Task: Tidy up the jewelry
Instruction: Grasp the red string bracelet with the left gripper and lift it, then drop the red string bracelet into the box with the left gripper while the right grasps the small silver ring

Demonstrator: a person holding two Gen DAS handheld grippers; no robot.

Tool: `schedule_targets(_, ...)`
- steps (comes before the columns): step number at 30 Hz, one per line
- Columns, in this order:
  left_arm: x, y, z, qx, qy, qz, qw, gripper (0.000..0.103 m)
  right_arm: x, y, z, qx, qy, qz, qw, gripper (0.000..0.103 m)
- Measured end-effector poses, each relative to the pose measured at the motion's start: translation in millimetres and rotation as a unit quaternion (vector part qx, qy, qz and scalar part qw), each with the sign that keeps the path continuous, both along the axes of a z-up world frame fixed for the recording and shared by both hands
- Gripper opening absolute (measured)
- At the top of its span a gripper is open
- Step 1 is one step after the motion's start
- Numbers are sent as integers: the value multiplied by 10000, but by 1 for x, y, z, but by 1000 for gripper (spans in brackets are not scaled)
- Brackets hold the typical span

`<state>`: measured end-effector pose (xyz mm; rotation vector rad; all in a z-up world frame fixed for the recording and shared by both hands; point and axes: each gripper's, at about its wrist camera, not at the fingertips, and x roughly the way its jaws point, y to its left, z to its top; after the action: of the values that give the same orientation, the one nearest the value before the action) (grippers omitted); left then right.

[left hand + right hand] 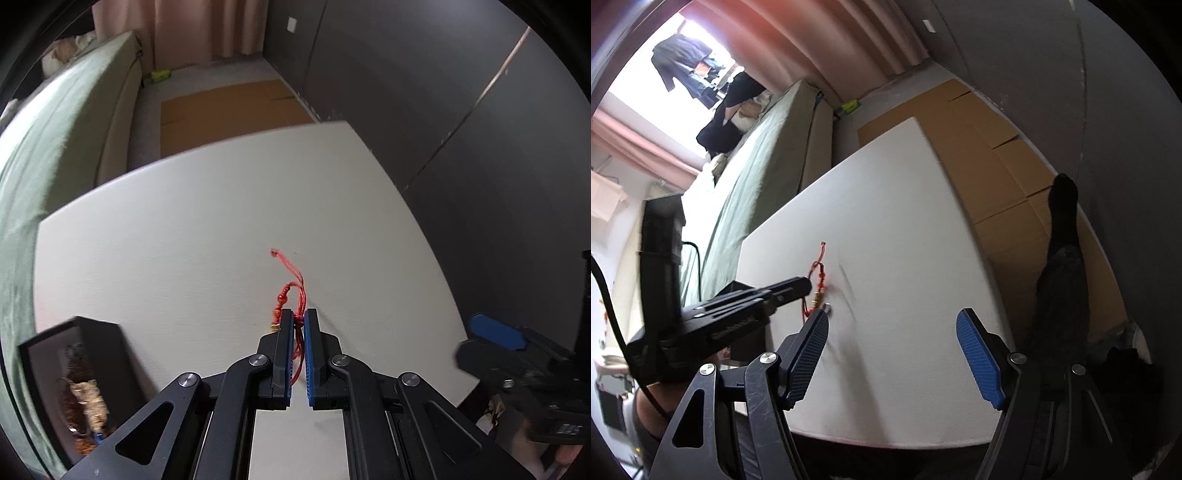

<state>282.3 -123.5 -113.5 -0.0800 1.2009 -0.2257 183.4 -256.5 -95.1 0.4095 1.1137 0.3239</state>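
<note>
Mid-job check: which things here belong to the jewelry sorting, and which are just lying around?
Job:
red cord bracelet, clamped in the left gripper
black jewelry box
right gripper, open

Lying about:
cardboard on the floor
bed

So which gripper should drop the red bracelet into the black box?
Left. The left gripper is shut on the red bracelet, with the black box beside it. The right gripper is open, holding nothing.
</note>
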Motion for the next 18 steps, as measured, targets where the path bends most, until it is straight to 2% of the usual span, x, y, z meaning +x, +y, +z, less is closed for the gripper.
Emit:
schedule_targets(3, -3, 16, 10, -49, -90, 123, 9999, 5, 5, 15, -1, 47, 51, 152, 9999, 72)
schedule_targets(8, -14, 46, 25, -128, -240, 329, 9991, 5, 19, 47, -9, 40, 333, 431, 9985, 54)
schedule_targets(18, -26, 97, 40, -300, -400, 716, 9962, 5, 35, 91, -20, -369, 541, 701, 9954, 38)
